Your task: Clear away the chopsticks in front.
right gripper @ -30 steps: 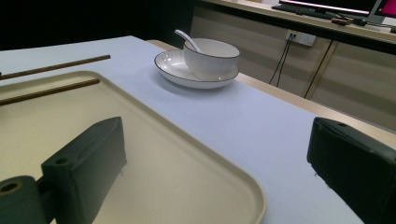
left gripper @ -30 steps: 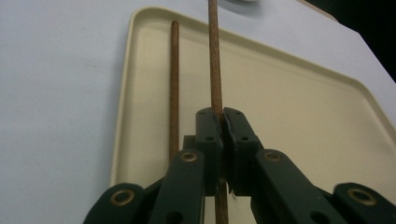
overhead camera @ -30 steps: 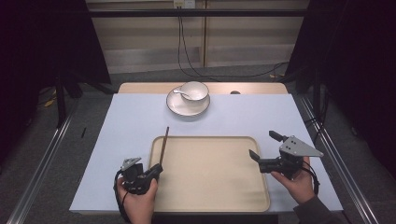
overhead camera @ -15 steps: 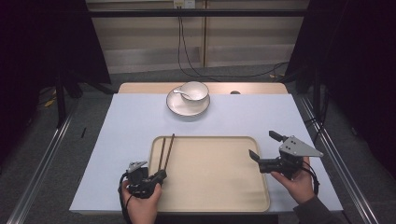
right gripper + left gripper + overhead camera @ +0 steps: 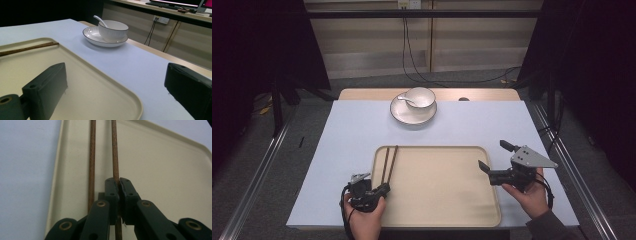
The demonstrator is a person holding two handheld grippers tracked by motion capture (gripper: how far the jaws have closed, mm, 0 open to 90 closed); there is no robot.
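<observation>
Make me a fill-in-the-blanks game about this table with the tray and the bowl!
1. The two chopsticks lie on the ____ side of the tray.
2. The spoon rests in the ____, which stands on a plate.
3. The left gripper is shut on one ____.
4. The right gripper has its jaws ____.

Missing words: left; bowl; chopstick; open

Chopsticks' (image 5: 115, 157) far ends beyond top edge.
</observation>
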